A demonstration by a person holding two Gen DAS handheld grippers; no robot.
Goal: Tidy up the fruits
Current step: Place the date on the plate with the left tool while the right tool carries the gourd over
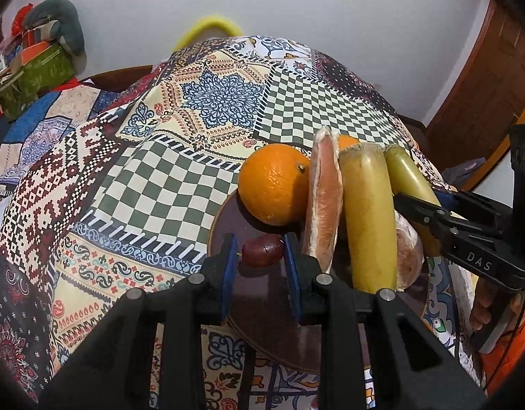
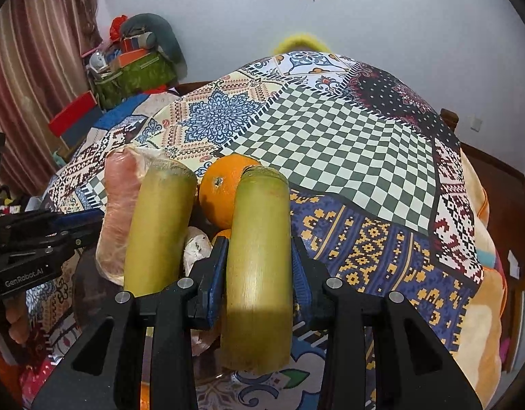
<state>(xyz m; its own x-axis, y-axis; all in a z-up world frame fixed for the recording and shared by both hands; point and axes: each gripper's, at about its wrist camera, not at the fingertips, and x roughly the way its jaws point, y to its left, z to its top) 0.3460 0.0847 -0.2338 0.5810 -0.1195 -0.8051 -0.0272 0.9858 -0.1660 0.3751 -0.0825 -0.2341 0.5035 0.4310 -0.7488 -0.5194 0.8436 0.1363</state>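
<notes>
A round, dark, glossy plate (image 1: 228, 225) with a thin rim sits on a table under a patchwork-print cloth (image 1: 167, 184) of green-and-white checks, blue medallions and red geometric bands. The fruit is crowded onto the plate's right half. A dimpled, shiny orange (image 1: 274, 184) rests at the far side, its stem dimple facing right; a second orange (image 2: 225, 193) lies behind the stalks. Touching the first orange stands a pink, pulpy pomelo wedge (image 1: 324, 201) on edge, long axis running away from the camera. Beside it lies a smooth yellow-green cane stalk (image 1: 370, 218) — a straight cylinder with a fibrous cut end pointing away. The left gripper (image 1: 260, 256) points steeply down at the plate's near left part, its blue-padded jaws drawn close around a small, dark red, oval fruit (image 1: 262, 250); the left pad looks just clear of it, so whether it is clamped cannot be told. The right gripper (image 2: 259, 266) is clenched on a second cane stalk (image 2: 259, 266), held mid-length, long axis along the fingers and tilted down, just right of the plate's pile. A plastic-wrapped lump (image 1: 407, 256) lies between the stalks. The cloth stretches bare to the left and far side; its edge drops off to the right.
</notes>
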